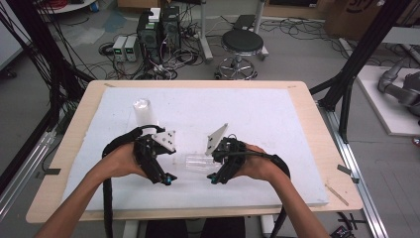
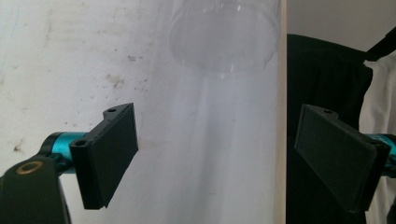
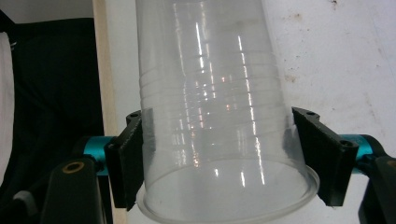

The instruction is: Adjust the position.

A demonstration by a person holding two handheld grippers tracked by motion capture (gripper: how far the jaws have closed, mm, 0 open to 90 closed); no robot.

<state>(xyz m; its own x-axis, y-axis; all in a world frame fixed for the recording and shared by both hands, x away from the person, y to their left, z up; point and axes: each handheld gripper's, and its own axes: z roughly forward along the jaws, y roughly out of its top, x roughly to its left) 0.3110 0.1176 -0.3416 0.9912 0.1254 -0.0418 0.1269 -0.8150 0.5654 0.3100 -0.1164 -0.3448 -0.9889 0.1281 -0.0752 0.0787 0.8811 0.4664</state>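
High view: a clear plastic cup lies on its side on the white table between the two grippers, long axis running left–right; the right gripper has it, the left gripper sits just to its left.

Left gripper view: jaws apart with nothing between them — the cup's closed end lies straight ahead.

Right gripper view: both pads clamp the cup near its rim.
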